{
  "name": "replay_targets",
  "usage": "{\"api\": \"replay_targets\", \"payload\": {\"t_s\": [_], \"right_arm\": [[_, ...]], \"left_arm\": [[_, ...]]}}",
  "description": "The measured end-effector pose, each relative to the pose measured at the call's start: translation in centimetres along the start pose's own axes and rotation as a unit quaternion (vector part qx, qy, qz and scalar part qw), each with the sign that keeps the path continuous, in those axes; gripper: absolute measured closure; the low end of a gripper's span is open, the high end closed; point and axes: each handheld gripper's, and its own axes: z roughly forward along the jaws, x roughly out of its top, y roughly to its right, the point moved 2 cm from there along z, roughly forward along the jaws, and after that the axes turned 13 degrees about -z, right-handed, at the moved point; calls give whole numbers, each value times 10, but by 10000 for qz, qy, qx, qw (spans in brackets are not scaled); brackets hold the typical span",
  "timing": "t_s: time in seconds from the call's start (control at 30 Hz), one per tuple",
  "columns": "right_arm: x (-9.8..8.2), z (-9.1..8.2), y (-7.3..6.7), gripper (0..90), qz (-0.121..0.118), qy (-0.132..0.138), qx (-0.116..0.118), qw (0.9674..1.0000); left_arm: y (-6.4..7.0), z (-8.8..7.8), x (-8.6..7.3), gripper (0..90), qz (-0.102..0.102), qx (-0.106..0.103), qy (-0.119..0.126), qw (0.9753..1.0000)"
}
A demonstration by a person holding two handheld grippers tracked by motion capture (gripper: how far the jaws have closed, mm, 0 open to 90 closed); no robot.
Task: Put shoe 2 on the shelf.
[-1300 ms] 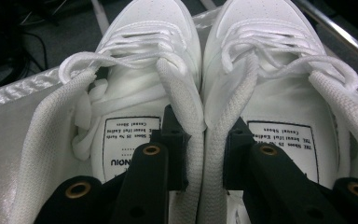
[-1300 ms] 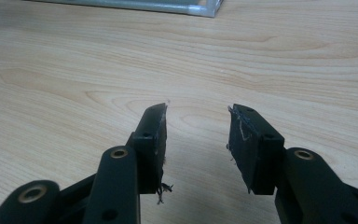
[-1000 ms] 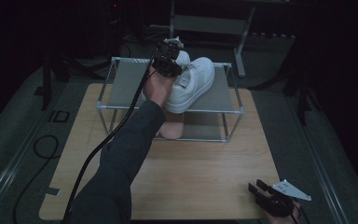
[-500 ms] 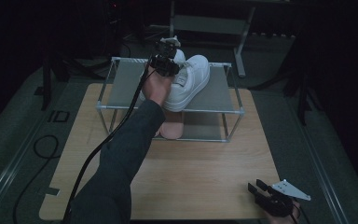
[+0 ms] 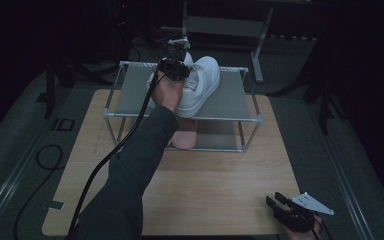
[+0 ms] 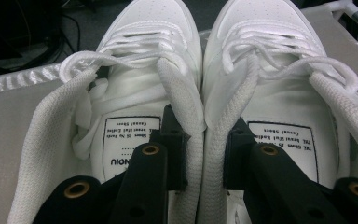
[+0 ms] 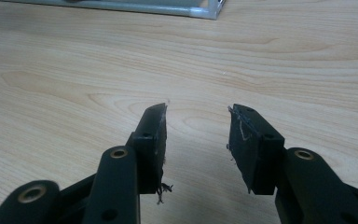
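Up on the top shelf of the metal rack (image 5: 230,118) sits a pair of white sneakers (image 6: 200,84), and the left gripper (image 6: 200,144) has its jaws clenched on their two touching inner collars. The right gripper (image 7: 198,135) rests low over the wooden counter (image 5: 215,195), well apart, its jaws released.

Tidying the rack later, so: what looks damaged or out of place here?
The right hand-held gripper has frayed threads hanging from its worn pads. Otherwise, the white sneakers sit paired on the rack, pinched together by the left hand-held gripper.
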Motion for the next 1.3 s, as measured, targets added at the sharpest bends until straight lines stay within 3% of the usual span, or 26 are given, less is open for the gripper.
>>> {"api": "replay_targets", "payload": {"t_s": [1.3], "right_arm": [[1,2,-2,559,-26,-3,36,10000]], "left_arm": [[-17,1,0,751,-258,460,136,9985]]}}
